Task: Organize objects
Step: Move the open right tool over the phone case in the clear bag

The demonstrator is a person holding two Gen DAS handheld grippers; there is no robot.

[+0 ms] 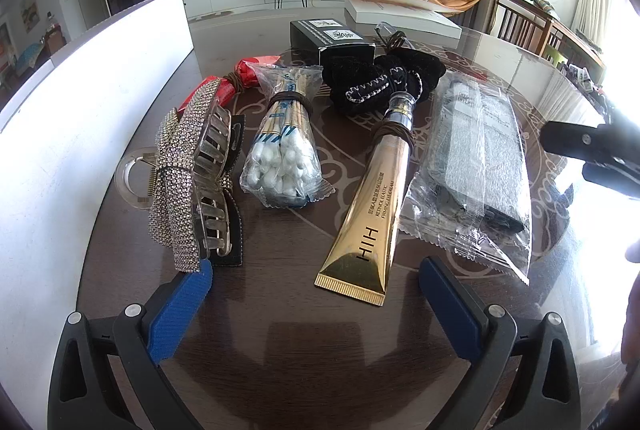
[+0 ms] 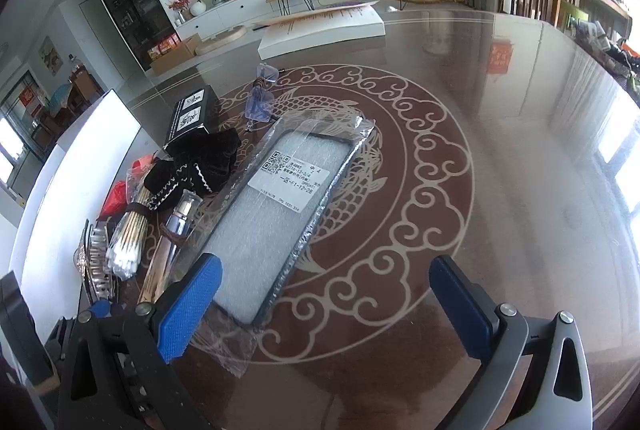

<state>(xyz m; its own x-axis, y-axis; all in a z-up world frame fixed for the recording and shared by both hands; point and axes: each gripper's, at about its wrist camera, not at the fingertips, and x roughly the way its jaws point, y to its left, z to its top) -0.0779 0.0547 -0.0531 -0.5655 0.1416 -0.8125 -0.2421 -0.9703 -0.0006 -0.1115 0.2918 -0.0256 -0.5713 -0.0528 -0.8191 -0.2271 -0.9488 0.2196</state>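
Objects lie in a row on the dark patterned table (image 1: 280, 310). From the left: a rhinestone hair claw (image 1: 188, 170), a bag of cotton swabs (image 1: 284, 138), a gold cream tube (image 1: 372, 206), and a phone case in a clear bag (image 1: 476, 166). Behind them lie a black velvet bow (image 1: 380, 78), a red packet (image 1: 248, 68) and a black box (image 1: 328, 40). My left gripper (image 1: 316, 278) is open and empty, just in front of the tube. My right gripper (image 2: 328, 282) is open and empty, over the near end of the phone case bag (image 2: 280, 206).
A white box (image 1: 80, 110) stands along the left side of the row. A large flat white box (image 1: 400, 10) lies at the back of the table. Clear glasses (image 2: 262, 98) lie behind the black box. Chairs stand at the far right edge.
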